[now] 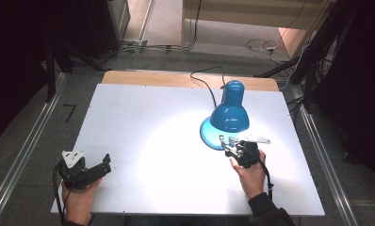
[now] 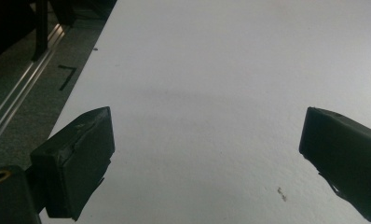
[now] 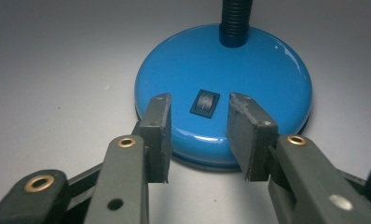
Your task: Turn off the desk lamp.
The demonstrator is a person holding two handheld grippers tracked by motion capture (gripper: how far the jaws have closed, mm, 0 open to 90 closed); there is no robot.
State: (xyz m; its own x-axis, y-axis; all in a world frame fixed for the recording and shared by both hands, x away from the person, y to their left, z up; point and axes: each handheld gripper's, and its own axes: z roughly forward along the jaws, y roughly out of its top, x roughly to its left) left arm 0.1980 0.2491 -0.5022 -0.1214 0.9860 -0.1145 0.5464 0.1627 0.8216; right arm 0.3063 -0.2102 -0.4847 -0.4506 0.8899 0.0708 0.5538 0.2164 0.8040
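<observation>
The blue desk lamp [image 1: 229, 113] stands on the white desk [image 1: 143, 122], its shade throwing a bright pool of light, so it looks switched on. The right hand-held gripper [image 3: 198, 135] hovers at the near edge of the lamp's base, jaws partly spread either side of the black rocker switch [image 3: 205, 102], touching nothing. Whether a press is coming or finished cannot be told. The left hand-held gripper [image 1: 100, 168] rests well apart from the lamp, jaws wide and empty.

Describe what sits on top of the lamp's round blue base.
On the blue base sit a black rocker switch and the foot of the black flexible neck. In the high view, the lamp shade hides most of the base.
</observation>
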